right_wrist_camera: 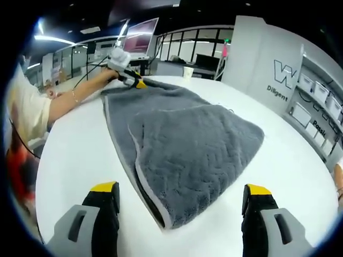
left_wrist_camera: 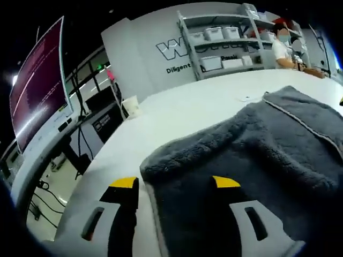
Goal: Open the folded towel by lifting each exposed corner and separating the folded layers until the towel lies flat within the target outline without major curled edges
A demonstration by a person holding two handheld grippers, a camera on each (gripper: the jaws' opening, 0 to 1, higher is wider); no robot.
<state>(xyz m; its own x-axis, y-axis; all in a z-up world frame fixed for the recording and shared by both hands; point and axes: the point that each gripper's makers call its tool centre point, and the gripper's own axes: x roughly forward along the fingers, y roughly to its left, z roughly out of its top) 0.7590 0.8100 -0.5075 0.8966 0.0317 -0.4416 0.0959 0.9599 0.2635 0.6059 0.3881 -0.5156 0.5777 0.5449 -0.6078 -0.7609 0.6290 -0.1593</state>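
In the left gripper view the left gripper [left_wrist_camera: 174, 182] stands with jaws wide, straddling the near edge of the towel [left_wrist_camera: 252, 155], a thick grey fleece with pale piped hems, folded in layers on the round white table [left_wrist_camera: 177, 110]. In the right gripper view the right gripper [right_wrist_camera: 181, 189] is spread wide, holding nothing, the towel's corner between its jaws at 12 o'clock. Shelves [left_wrist_camera: 225, 37] at 1 o'clock hold white bins [left_wrist_camera: 214, 33]. A paper cup [right_wrist_camera: 188, 72] stands at the table's far edge.

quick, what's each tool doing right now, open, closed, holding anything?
Left tool: open, jaws straddling the grey towel edge, nothing gripped.
Right tool: open, empty, facing the towel's near corner.
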